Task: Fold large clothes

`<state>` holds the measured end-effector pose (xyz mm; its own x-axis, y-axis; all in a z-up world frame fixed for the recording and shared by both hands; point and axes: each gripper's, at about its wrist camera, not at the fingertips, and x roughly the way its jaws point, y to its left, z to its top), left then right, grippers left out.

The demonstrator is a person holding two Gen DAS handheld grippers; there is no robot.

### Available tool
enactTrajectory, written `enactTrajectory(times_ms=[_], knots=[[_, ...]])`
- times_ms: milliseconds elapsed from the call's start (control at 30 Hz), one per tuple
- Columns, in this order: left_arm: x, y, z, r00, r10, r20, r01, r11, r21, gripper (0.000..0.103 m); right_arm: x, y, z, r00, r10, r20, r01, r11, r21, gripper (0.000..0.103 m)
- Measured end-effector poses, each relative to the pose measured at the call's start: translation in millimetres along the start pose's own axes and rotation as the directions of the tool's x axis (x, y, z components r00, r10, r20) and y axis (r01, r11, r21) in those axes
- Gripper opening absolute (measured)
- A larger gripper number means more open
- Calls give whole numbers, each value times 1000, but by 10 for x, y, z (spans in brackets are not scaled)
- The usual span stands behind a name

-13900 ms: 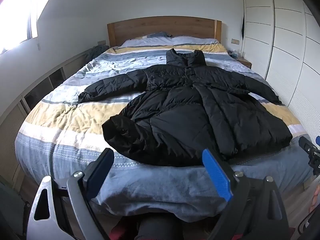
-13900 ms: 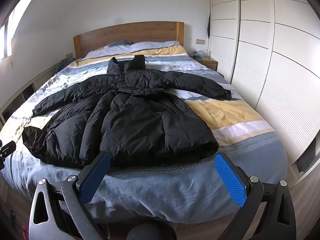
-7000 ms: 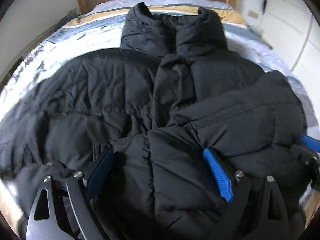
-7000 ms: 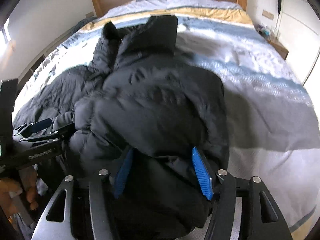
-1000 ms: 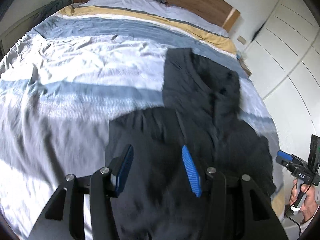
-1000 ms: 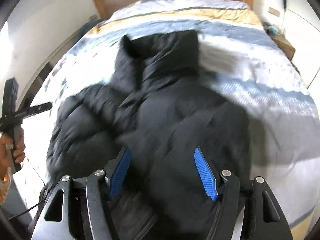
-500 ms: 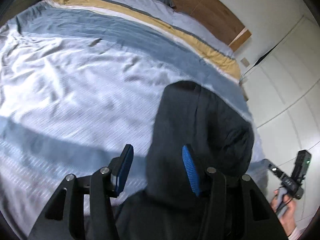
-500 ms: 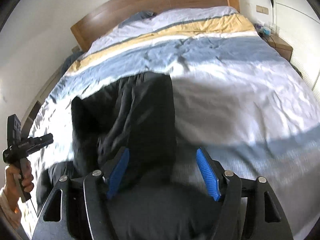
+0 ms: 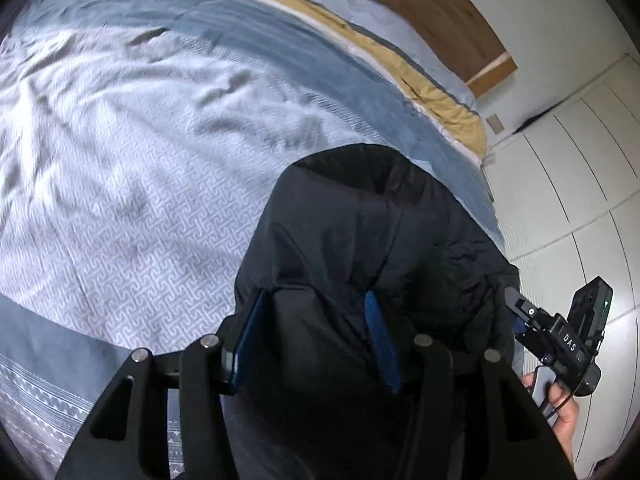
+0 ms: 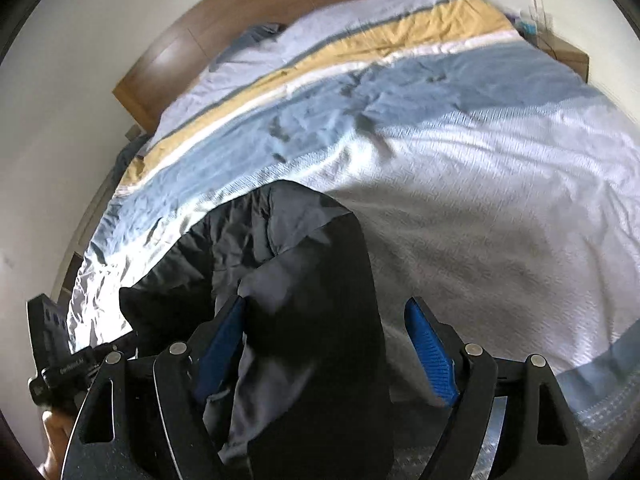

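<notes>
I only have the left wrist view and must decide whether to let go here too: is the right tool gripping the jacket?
Observer: No. The right tool has just been opening its jaws. The jacket lies between them, but the pad on the picture's right stands apart from it, over the bedcover.
Operator: And its other pad?
Observer: That pad sits against the jacket's side.
Operator: What lies beyond the bed on that side?
Observer: A wooden nightstand stands by the bed's head end.
</notes>
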<state>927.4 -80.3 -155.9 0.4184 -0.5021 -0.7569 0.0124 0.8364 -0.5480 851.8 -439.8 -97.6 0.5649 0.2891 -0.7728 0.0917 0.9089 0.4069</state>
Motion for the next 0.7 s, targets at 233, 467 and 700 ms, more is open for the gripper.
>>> enactTrajectory(times_ms=[233, 467, 700], knots=[[43, -13, 17, 998, 60, -29, -60, 998, 6, 5, 69, 53, -60, 998, -30, -49, 28, 999, -45, 14], [-487, -184, -206, 999, 42, 17, -43, 997, 58, 4, -489, 250, -237, 999, -34, 12, 36, 978, -204, 10], [-1216, -139, -669, 998, 0, 65, -3, 998, 55, 3, -1307, 480, -689, 995, 54, 83, -24, 946, -324, 9]])
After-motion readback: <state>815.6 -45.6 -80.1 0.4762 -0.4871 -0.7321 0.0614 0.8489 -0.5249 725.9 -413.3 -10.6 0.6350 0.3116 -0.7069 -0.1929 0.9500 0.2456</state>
